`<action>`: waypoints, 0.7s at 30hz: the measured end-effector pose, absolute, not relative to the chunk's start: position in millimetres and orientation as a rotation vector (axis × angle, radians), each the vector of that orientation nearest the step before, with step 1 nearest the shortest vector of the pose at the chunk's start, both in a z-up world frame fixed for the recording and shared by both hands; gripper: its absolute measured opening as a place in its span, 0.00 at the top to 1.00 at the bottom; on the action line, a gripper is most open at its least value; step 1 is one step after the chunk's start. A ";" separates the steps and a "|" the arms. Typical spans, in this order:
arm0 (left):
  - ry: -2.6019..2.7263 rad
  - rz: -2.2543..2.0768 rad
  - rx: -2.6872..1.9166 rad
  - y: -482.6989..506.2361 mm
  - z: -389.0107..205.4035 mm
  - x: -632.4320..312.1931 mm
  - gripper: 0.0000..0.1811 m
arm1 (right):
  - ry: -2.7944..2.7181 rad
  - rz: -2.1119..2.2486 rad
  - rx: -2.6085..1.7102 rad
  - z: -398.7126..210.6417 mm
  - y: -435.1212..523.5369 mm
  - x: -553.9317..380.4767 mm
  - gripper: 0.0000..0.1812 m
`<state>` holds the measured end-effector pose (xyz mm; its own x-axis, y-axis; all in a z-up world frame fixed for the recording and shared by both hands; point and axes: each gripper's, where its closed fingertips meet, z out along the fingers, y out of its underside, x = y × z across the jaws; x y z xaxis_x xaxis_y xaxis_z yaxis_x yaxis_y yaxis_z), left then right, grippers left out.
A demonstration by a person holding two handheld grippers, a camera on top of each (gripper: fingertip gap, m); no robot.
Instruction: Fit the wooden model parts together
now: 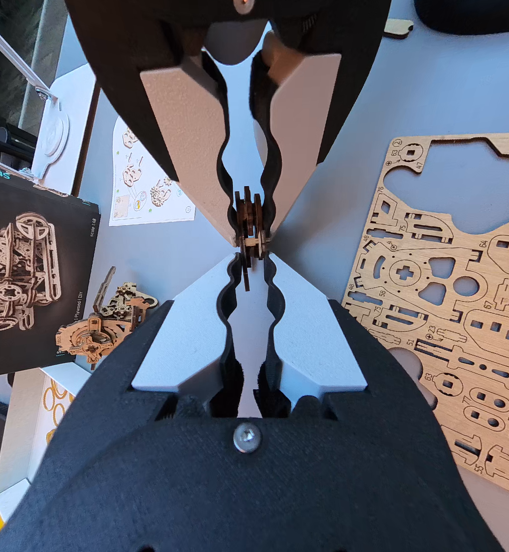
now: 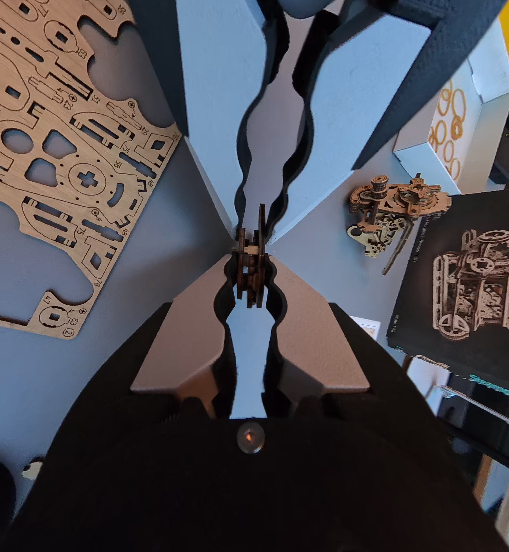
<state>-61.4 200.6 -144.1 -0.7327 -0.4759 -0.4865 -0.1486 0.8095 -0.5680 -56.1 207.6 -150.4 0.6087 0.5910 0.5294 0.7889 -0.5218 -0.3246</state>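
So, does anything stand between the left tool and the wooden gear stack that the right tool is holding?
Nothing visible does. The left tool meets the right tool tip to tip at the gear stack, and one thin disc already reaches between its fingers. The plywood sheet and the part-built model lie off to the sides.

A hobby desk in a home or office room is showing here: a laser-cut plywood parts sheet (image 1: 444, 298), a dark model kit box (image 1: 29, 277), a printed instruction sheet (image 1: 145, 191) and a half-built wooden mechanism (image 2: 396, 218) are lying across a grey tabletop (image 2: 38, 388).
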 end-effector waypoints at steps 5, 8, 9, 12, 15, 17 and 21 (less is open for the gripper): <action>2.360 -0.780 -0.480 201.0 -140.1 -64.2 0.93 | -0.956 -0.258 -2.329 -149.7 208.6 -60.9 0.92; 2.367 -0.922 -0.506 195.9 -134.0 -68.1 0.87 | -0.931 -0.241 -2.325 -149.8 210.6 -59.3 0.92; 2.371 -0.957 -0.524 194.4 -132.8 -68.3 0.86 | -0.921 -0.236 -2.329 -149.8 210.9 -58.5 0.92; 2.364 -0.995 -0.531 195.7 -131.8 -67.1 0.87 | -0.896 -0.221 -2.319 -149.5 212.6 -58.5 0.92; 2.337 -1.050 -0.548 197.0 -126.0 -65.5 0.91 | -0.872 -0.163 -2.307 -149.3 213.8 -62.0 0.92; 2.333 -1.107 -0.581 195.7 -123.7 -65.3 0.92 | -0.847 -0.125 -2.303 -149.1 214.7 -63.3 0.92; 2.325 -1.140 -0.623 196.7 -123.0 -63.1 0.93 | -0.835 -0.125 -2.297 -148.9 215.8 -62.1 0.92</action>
